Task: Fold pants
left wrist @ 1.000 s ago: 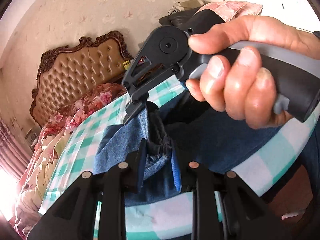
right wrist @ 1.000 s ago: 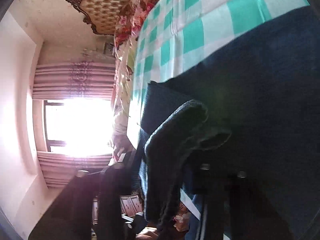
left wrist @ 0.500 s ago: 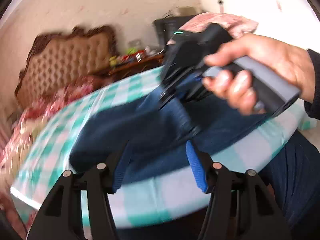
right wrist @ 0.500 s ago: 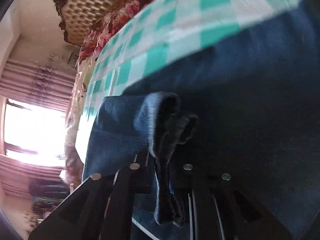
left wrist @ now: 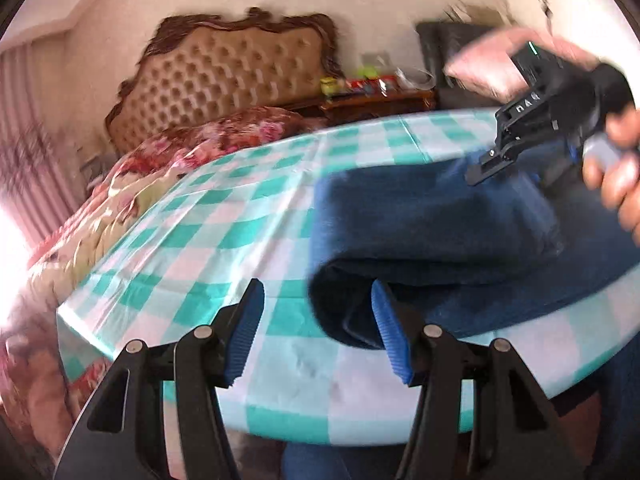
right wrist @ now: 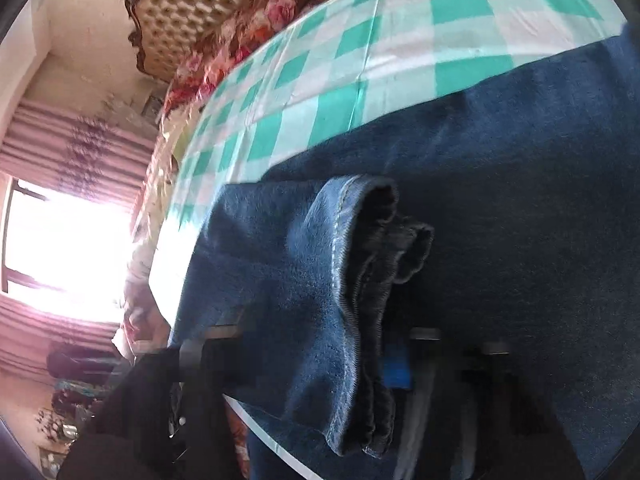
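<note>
Much of the right gripper was lost to me: a bunched fold of the pants lay over its fingers, so only a sliver of blue pad showed and I could not tell how the jaws stood. Seen from the left wrist, that same gripper and the hand around it were smeared with motion at the right edge, the hand cut off there. The pants ran out past the table's right edge and beyond view. The small items on the wooden nightstand were too blurred to identify. The window was blown out white.
</note>
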### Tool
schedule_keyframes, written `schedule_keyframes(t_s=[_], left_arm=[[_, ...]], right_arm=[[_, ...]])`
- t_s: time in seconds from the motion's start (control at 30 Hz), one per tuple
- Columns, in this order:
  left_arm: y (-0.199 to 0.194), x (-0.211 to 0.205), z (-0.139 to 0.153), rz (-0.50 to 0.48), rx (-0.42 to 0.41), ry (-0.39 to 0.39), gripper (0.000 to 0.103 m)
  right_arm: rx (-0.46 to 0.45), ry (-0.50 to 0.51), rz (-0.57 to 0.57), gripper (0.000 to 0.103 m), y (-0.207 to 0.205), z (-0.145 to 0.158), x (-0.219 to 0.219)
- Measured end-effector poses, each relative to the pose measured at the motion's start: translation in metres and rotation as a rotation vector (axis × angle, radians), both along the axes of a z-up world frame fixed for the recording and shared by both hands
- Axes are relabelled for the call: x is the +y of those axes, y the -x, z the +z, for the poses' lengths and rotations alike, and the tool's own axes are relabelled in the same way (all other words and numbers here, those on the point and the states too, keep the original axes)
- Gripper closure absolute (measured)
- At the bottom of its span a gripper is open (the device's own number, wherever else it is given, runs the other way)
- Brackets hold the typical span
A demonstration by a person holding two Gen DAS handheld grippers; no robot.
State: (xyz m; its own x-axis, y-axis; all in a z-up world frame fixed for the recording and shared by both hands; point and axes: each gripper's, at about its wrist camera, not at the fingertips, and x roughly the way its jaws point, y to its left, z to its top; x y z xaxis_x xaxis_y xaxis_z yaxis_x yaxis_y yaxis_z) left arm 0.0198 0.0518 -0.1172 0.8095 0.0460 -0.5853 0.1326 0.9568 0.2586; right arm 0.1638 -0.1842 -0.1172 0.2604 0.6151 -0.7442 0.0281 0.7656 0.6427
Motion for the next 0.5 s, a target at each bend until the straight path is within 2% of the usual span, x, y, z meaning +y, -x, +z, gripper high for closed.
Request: schedule_keyframes(t_s=[0.07, 0.17, 0.2, 0.3, 0.37, 0.5], left_arm=[[-0.004, -0.010, -0.018, 0.007, -0.010, -0.134, 0.047], [-0.004, -0.014, -0.032, 0.000, -0.028, -0.260, 0.045], [-0.002, -0.014, -0.035, 0.018, -0.038, -0.324, 0.045], [0.012, -0.015, -0.036, -0.013, -0.096, -0.429, 0.033], [0.020, -0.019, -0.036, -0.039, -0.109, -0.477, 0.033], [0.030, -0.021, -0.028, -0.059, -0.135, -0.483, 0.027]], right_arm=[[0.011, -0.022, -0.010, 0.092, 0.001, 0.002, -0.006], [-0.047, -0.031, -0.023, 0.093, 0.007, 0.029, -0.016], [-0.074, -0.024, -0.037, 0.093, 0.010, 0.045, -0.025], [-0.109, -0.008, -0.064, 0.093, 0.014, 0.068, -0.043], [-0.114, -0.001, -0.069, 0.093, 0.017, 0.075, -0.053], [-0.086, 0.017, -0.127, 0.093, 0.023, 0.063, -0.073]])
